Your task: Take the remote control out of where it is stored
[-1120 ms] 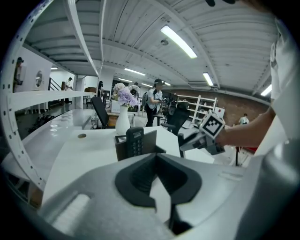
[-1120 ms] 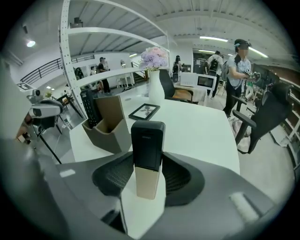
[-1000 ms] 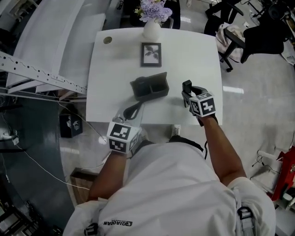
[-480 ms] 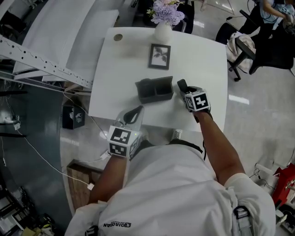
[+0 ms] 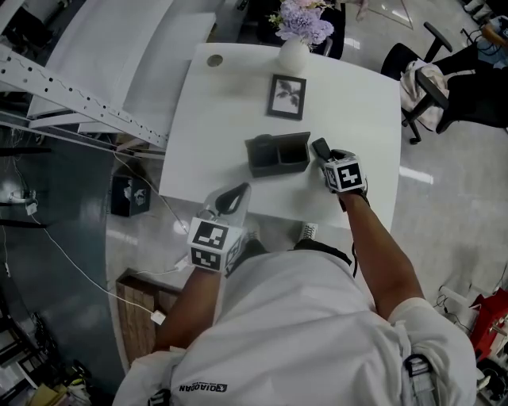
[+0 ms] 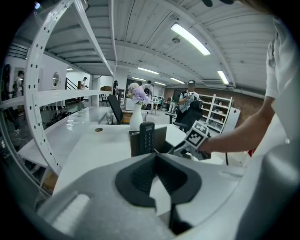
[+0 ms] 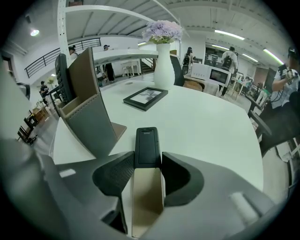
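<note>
On the white square desk (image 5: 214,135), near the middle of the head view, sits a dark grey rectangular storage box (image 5: 278,164) split into two compartments; the right gripper view shows its inside lined in tan. A black push-button remote control (image 6: 147,137) stands upright in the box, its keypad facing the left gripper's camera, apparently in the compartment on the left as the head view shows it. A second slim black remote control (image 7: 147,140) is out of the box: it lies lengthwise between the fingers of the right gripper (image 7: 147,160), which are clamped on its two long sides. Its plain back faces that camera and its far end points down toward the desk top. Whether that end touches the desk cannot be told. In the head view this gripper and its remote are just beside the right end of the box. The left gripper (image 6: 155,159) hangs over the desk's near edge, lower left of the box, with its fingers together at the tips and nothing between them. Toward the top of the head view, beyond the box, a black-framed picture (image 5: 286,96) lies flat, and a white vase (image 5: 293,55) of purple flowers (image 5: 303,24) stands at the desk's far edge.
</note>
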The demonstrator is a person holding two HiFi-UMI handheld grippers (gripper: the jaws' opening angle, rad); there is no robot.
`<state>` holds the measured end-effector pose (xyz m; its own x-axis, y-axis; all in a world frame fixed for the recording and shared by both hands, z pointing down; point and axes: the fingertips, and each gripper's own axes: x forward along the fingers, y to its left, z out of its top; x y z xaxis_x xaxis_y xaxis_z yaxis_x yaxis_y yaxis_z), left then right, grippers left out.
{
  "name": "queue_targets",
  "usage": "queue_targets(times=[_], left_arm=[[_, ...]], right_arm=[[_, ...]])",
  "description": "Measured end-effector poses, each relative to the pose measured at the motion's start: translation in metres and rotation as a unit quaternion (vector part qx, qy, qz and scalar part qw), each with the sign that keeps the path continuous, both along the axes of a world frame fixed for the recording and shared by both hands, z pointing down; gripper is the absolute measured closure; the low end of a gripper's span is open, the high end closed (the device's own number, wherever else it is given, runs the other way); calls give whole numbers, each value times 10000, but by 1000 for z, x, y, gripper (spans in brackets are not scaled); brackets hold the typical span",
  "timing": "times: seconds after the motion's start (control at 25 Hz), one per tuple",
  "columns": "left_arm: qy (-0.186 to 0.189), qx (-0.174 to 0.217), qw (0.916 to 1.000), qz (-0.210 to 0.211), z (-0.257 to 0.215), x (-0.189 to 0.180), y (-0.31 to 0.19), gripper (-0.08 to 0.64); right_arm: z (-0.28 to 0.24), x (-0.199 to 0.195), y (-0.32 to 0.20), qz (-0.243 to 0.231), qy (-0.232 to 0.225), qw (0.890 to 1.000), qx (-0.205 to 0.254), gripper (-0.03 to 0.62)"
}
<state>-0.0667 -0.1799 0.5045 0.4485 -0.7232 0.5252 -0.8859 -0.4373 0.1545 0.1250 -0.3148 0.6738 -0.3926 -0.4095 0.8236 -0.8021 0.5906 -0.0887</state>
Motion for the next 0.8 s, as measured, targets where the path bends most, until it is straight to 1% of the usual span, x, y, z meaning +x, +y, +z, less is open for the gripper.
queue_targets(times=[0.2,0.28,0.4,0.56,0.68,0.8], left_arm=[[35,38,9999,111,-2,-3,1,557],[34,46,9999,140,-2,-5,0,557],[61,103,9998,176,-5,-8,-2,557],[59,200,9993,311,-10,-9,-5,557],[64,244,9987,440,-12,-7,-6,557],[138,261,9981,542,-16,-7,-6,557]], right_arm=[[3,1,3,-18,42,9999,126,407],[-7,1,3,-3,2,9997,241,407],[-30,4,2,144,-88,9987,481,411],[-65,5,5,515,-574,9944,718,428],[-93,-2,14,753,-1143,9870,837,449],[-120,-14,28,801,-1630,9787,958,477]])
